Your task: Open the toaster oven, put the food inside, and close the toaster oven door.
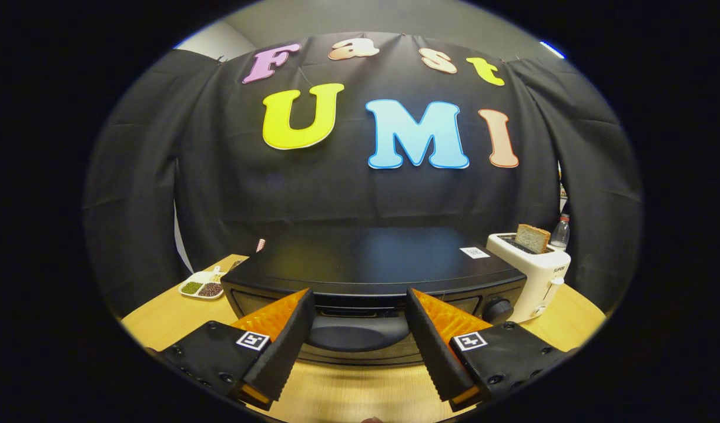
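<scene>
Now jaws gape before one toaster oven [371, 264].

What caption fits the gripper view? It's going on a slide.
Open gripper lined up on the closed toaster oven's door handle, white toaster with bread alongside.

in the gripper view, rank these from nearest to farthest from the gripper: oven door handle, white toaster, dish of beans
The gripper is open.
1. Oven door handle: between the fingers, on the front of the toaster oven.
2. White toaster: beyond the fingers, beside the oven's knob side, with bread in its slot.
3. Dish of beans: on the table at the oven's other side, looks slightly farther back.
</scene>
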{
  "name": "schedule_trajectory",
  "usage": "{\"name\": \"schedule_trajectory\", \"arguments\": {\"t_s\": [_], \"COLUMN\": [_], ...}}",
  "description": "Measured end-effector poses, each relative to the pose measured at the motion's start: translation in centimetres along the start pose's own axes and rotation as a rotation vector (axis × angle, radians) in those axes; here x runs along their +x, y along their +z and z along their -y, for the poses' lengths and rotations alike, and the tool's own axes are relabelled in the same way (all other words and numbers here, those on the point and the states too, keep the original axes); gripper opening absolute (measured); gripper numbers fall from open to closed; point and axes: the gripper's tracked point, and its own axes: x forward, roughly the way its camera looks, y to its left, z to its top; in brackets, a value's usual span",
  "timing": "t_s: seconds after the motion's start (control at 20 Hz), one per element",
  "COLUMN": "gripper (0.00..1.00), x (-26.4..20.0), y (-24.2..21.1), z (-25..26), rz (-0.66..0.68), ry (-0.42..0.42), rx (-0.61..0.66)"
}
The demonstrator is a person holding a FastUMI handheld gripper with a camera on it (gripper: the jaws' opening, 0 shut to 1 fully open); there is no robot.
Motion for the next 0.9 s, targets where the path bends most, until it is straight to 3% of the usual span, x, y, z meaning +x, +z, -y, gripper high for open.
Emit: {"name": "schedule_trajectory", "arguments": {"t_s": [0.35, 0.9], "gripper": [0.98, 0.98], "x": [-3.3, -7.9], "y": [-2.0, -7.2], "z": [0.0, -0.1], "rz": [0.016, -0.08], "ry": [0.008, -0.005], "rx": [-0.017, -0.021]}}
